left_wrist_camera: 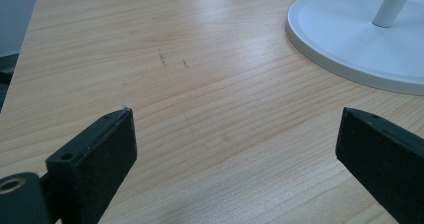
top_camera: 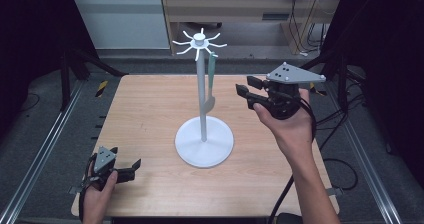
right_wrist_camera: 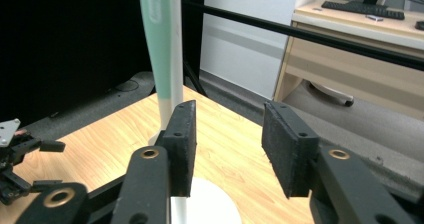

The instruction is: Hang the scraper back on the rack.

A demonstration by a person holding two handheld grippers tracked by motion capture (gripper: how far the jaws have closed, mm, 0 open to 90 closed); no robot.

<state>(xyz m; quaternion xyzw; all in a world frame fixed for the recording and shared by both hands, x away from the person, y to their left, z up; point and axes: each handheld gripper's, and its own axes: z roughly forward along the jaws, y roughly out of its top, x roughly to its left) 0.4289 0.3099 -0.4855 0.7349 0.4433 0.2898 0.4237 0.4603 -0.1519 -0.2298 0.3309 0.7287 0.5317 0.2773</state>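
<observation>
A white stand (top_camera: 202, 96) with a ring of hooks (top_camera: 199, 40) on top rises from a round base (top_camera: 220, 146) at mid table. A pale green long-handled utensil (top_camera: 212, 76) hangs from one hook beside the pole. My right gripper (top_camera: 244, 84) is held in the air just right of the utensil, open and with nothing in it. In the right gripper view its jaws (right_wrist_camera: 229, 119) face the green handle (right_wrist_camera: 154, 44) and the pole (right_wrist_camera: 176, 34). My left gripper (top_camera: 126, 155) rests low near the front left corner, open wide (left_wrist_camera: 235, 119) over bare wood.
The wooden table (top_camera: 150, 109) has rails along both sides and dark curtains beyond. The stand's base (left_wrist_camera: 350, 39) lies right of the left gripper. A desk with a keyboard (right_wrist_camera: 362, 9) stands behind the table. The left hand's gripper (right_wrist_camera: 20, 159) appears far off in the right gripper view.
</observation>
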